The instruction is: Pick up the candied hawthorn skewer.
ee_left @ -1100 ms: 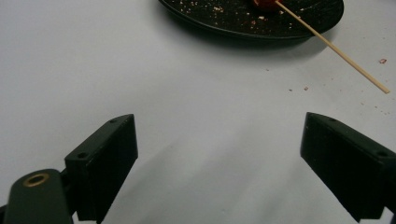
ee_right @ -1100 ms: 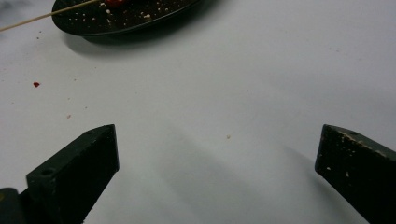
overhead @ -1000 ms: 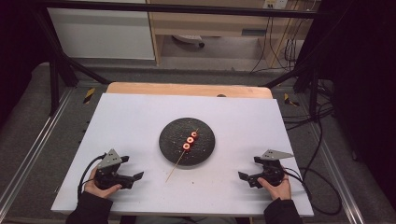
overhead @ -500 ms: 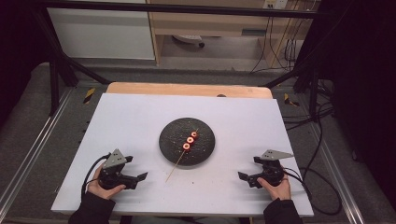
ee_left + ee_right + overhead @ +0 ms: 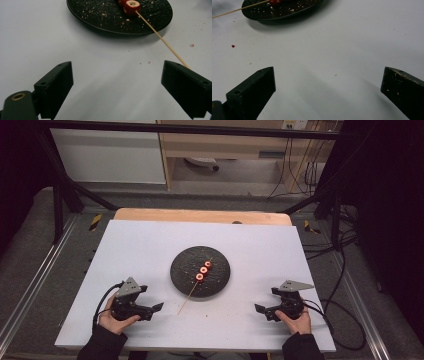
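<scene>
A black round plate (image 5: pixel 220 276) sits mid-table with a wooden skewer (image 5: pixel 189 296) lying across it. Three red ring-shaped pieces (image 5: pixel 204 269) are threaded on the skewer, and its bare end juts off the plate's near-left rim. My left gripper (image 5: pixel 153 310) rests on the table left of that bare end, open, nothing between its jaws. In the left gripper view the skewer stick (image 5: pixel 162 42) ends just behind the right jaw, with the plate (image 5: pixel 100 15) ahead. My right gripper (image 5: pixel 260 310) sits open at the near right, pointing at the plate (image 5: pixel 257 11).
The white tabletop (image 5: pixel 150 245) carries small red crumbs (image 5: pixel 233 46) near the plate. A wooden strip (image 5: pixel 200 216) edges its far side. Cables (image 5: pixel 345 320) trail off the right edge, and metal frame rails run along both sides.
My left gripper has slid a little to the right, closer to the skewer's bare end. The right gripper, plate and skewer have stayed put.
</scene>
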Motion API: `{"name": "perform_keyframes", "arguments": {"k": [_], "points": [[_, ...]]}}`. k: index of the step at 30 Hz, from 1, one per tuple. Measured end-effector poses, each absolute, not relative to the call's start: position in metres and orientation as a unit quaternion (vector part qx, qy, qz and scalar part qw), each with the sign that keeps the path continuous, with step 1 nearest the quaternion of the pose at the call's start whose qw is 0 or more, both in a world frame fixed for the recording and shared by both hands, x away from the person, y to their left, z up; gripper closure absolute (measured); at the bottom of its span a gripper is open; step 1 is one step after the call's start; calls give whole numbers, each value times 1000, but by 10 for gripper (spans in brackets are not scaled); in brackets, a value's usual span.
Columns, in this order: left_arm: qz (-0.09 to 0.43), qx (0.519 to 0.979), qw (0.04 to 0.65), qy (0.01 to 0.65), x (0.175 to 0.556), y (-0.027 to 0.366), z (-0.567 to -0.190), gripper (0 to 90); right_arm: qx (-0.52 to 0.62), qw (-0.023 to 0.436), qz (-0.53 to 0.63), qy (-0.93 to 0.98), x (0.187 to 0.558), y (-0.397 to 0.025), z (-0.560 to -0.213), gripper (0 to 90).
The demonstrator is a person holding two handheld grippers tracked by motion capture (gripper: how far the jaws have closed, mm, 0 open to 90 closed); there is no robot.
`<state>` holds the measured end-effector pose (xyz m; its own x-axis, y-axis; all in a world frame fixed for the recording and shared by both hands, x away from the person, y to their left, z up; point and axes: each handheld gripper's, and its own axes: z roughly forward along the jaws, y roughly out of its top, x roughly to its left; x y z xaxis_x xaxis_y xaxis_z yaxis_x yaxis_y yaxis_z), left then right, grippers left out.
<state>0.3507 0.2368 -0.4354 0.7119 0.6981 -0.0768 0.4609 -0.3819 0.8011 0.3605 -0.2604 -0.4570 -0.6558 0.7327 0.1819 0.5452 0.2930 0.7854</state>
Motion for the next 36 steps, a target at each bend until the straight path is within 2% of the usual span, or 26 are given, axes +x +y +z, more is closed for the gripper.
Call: {"name": "perform_keyframes", "arguments": {"k": [10, 24, 32, 36], "points": [[141, 824, 424, 348, 357, 218, -421, 106, 398, 111, 438, 798, 360, -259, -456, 5], [133, 833, 405, 351, 375, 167, -406, 140, 396, 114, 436, 800, 360, -259, -456, 5], [127, 842, 381, 359, 387, 140, -408, 255, 397, 113, 436, 800, 360, -259, -456, 5], [128, 843, 371, 368, 392, 130, -413, 397, 396, 113, 436, 800, 360, -259, -456, 5]]}}
